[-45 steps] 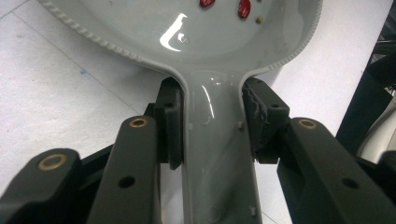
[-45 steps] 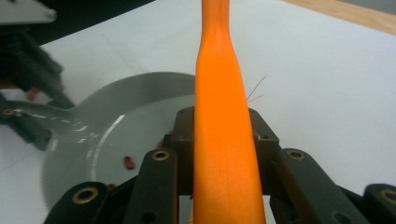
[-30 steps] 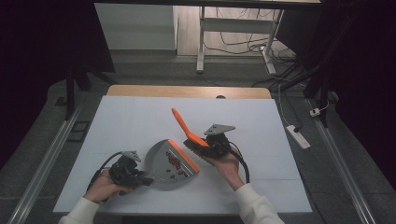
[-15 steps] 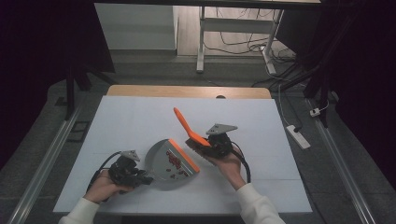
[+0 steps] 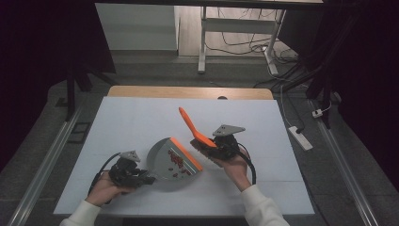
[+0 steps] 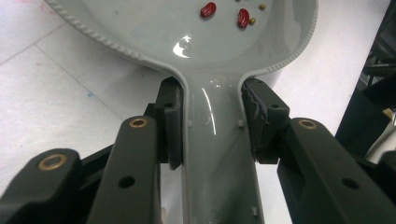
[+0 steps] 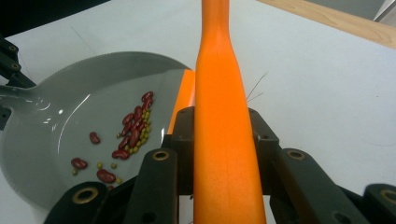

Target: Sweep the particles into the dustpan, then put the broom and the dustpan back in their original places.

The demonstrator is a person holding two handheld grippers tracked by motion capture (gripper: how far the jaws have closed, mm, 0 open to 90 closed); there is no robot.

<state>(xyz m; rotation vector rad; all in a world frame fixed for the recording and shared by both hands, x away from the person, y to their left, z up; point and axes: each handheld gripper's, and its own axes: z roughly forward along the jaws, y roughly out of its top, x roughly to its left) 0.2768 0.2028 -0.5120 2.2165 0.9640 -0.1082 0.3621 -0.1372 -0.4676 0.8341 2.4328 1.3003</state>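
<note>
A grey dustpan (image 5: 164,160) with an orange front lip (image 5: 187,153) lies on the white table (image 5: 141,117). Several red beans (image 5: 176,161) and small green ones lie inside it. My left gripper (image 5: 141,179) is shut on the dustpan's handle (image 6: 217,154), one pad on each side. My right gripper (image 5: 211,147), just right of the pan's lip, is shut on an orange brush handle (image 5: 190,125) that slants up and away. In the right gripper view the orange handle (image 7: 219,93) runs between the jaws, with the dustpan (image 7: 56,112) and its beans (image 7: 135,128) at the left.
The table's wooden far edge (image 5: 188,92) lies at the back. A white power strip (image 5: 299,137) sits on the floor to the right, and a metal rail (image 5: 42,169) runs along the left. Bare table surface surrounds the pan.
My right gripper and the orange handle have shifted very slightly to the right. The left gripper and the dustpan have stayed where they were.
</note>
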